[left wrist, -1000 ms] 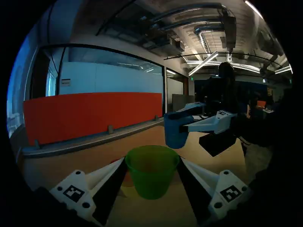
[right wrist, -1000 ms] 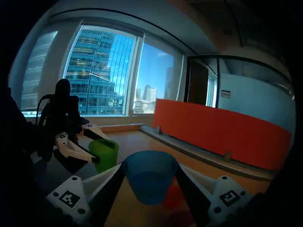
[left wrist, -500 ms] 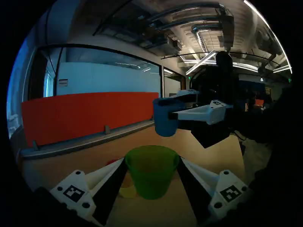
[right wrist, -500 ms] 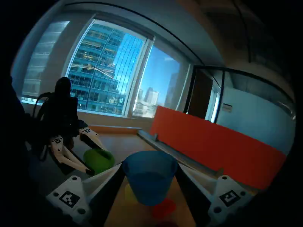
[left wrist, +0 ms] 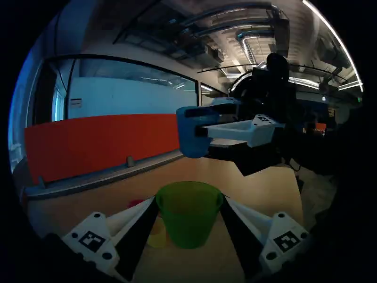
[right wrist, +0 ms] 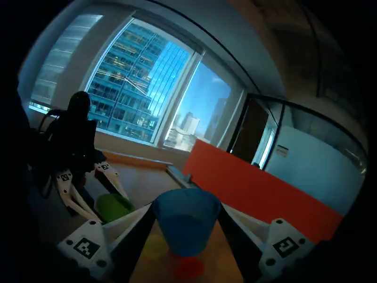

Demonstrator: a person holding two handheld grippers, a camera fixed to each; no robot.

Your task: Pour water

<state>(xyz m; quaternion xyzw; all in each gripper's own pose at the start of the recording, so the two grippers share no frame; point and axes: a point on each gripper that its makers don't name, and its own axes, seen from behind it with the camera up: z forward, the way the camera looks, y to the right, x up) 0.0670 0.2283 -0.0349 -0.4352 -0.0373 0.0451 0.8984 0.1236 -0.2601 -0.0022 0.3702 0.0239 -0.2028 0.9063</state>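
Blue cup [right wrist: 186, 226] is sitting between the two fingers of the right gripper [right wrist: 186, 210], both of them pressing on its sides. Its mouth is facing up, and a darker level inside is looking like water, though that is hard to tell. In the left gripper view this cup is hanging in the air, roughly upright. It is higher and farther off than the green cup [left wrist: 189, 214], and the two are staying apart.

Green cup is standing upright in the left gripper [left wrist: 188, 203], whose fingers are clamping it from both sides. Its inside is too dim to judge.

Both cups are being held over a wooden table [left wrist: 264, 188]. On it a yellow cup [left wrist: 157, 236] is resting just left of the green cup, partly behind the gripper's finger. A red piece [left wrist: 136, 203] is lying a little farther left. In the right gripper view the yellow and red spots are showing on the table below the blue cup, and the green cup is sitting low at the left.

An orange panel [left wrist: 94, 141] is running along the table's far edge under a glass wall. A large window [right wrist: 127, 104] is showing towers and sky, and a person's dark shape [right wrist: 75, 132] is standing in front of it.
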